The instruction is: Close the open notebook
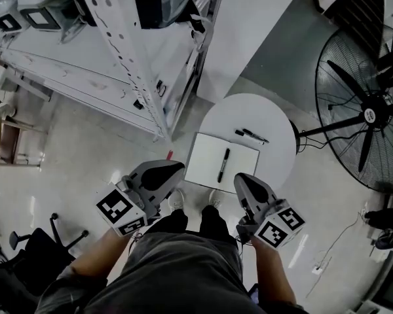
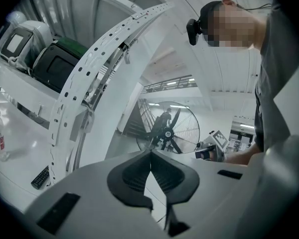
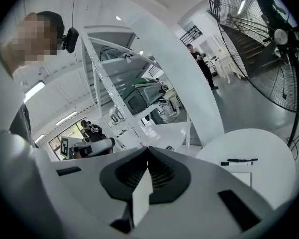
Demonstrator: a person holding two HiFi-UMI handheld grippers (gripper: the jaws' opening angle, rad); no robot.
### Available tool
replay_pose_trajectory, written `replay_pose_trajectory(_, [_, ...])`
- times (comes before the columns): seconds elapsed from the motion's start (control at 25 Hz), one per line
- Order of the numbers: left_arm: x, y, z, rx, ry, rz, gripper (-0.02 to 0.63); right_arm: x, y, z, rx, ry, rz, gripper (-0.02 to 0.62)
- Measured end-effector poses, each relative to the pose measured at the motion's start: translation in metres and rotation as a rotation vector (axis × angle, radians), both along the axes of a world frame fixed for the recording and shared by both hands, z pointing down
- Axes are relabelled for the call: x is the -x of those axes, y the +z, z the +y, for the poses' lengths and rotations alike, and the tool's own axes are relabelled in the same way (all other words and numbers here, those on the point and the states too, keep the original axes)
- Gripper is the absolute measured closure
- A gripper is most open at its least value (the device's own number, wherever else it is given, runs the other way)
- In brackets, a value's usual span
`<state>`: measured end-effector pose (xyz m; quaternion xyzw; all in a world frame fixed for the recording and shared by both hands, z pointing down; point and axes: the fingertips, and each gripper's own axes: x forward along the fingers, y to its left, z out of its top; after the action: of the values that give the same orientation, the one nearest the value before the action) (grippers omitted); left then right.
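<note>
Notebook open at twelve o'clock (pen on it), untouched; my left gripper and right gripper closed, empty.

**Head view:** fan cut off by the right edge; chair cut off by the lower left corner. The table has its near rim hidden under the notebook and right gripper.

**Right gripper view:** the notebook shows only a corner past the gripper's body; the pens are too small to tell in kind.

**Left gripper view:** left gripper hides the fan's base.
</note>
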<state>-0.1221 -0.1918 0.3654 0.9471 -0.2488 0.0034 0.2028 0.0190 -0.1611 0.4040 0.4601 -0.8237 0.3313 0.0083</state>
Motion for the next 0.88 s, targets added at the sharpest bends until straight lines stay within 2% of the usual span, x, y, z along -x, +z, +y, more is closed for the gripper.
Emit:
replay_pose_trajectory(0.44, [-0.031, 0.047, -0.018, 0.071, -0.118, -0.058, 0.589, -0.032, 0.033, -0.034, 0.017, -0.111, 0.017, 0.575])
replay_pose_trajectory(0.88, [-0.039, 0.123, -0.022, 0.182, -0.301, -0.113, 0.589, -0.055, 0.080, -0.054, 0.073, -0.272, 0.027, 0.575])
